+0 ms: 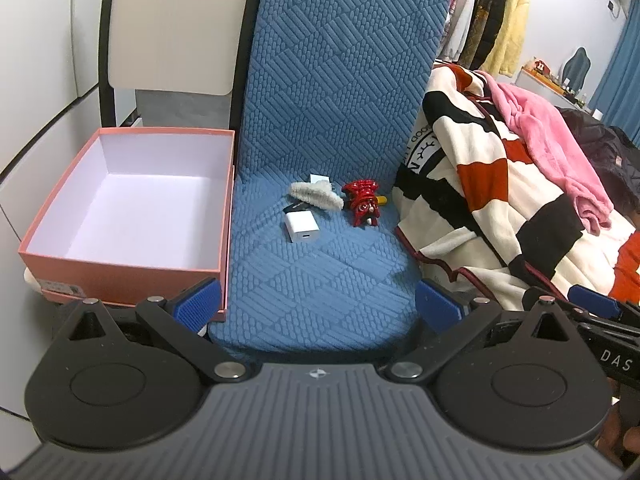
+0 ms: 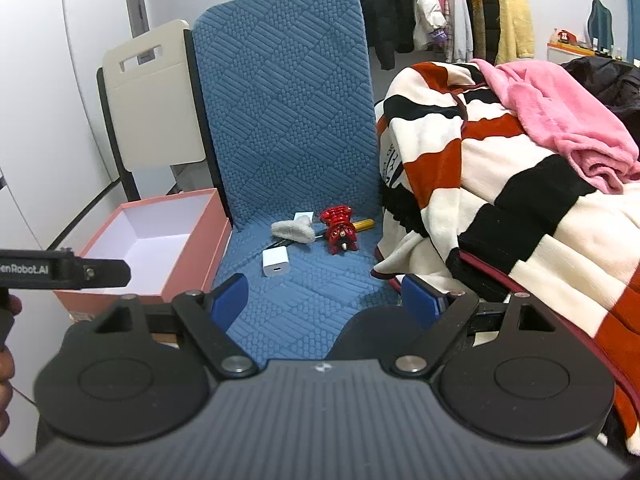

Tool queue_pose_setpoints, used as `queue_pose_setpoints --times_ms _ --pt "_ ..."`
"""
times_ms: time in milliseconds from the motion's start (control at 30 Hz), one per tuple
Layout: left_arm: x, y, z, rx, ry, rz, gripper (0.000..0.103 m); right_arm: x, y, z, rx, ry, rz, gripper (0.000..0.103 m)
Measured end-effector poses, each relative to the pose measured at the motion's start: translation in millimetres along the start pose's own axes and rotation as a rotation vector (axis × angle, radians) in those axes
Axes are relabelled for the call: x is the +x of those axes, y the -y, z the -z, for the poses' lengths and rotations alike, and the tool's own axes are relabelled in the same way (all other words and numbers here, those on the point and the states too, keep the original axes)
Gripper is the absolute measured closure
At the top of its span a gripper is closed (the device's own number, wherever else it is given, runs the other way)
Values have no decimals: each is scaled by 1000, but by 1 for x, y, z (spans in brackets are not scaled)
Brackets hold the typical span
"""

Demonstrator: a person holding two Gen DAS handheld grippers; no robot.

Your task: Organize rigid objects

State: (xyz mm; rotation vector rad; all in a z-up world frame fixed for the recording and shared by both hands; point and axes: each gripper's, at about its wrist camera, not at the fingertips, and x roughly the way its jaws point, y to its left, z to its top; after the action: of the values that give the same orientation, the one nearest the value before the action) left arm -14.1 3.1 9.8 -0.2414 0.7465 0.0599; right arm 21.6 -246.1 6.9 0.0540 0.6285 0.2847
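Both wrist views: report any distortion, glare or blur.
Left wrist view: fisheye bows the white wall panels and the blue quilted chair cushion; the small red glossy figurine stays sharp, with faint highlights. Right wrist view: same bowing; the open pink cardboard box is evenly lit, without glare.

A: Where does the open box (image 1: 128,216) sit?

B: At nine o'clock of the seat cushion (image 1: 320,280), touching its edge, with a folding chair (image 1: 168,28) behind it at twelve.

A: And the small things?

B: Clustered far back on the cushion. The charger (image 1: 300,231) lies nearest; the fuzzy hair clip (image 1: 316,196) is at its twelve, the figurine (image 1: 363,202) at its two. A blanket (image 1: 500,208) lies at three o'clock of the cushion, a garment (image 1: 560,148) on top of it.
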Motion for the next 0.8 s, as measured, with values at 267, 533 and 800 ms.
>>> queue_pose_setpoints --times_ms 267,533,800 --pt "-3 -5 8 -25 17 -15 0 -2 -1 3 -14 2 -13 18" --pt "0 -8 8 -30 20 -17 0 2 -6 1 -27 -11 -25 18" --pt "8 -14 10 -43 4 -13 0 8 -10 4 -20 -15 -17 18"
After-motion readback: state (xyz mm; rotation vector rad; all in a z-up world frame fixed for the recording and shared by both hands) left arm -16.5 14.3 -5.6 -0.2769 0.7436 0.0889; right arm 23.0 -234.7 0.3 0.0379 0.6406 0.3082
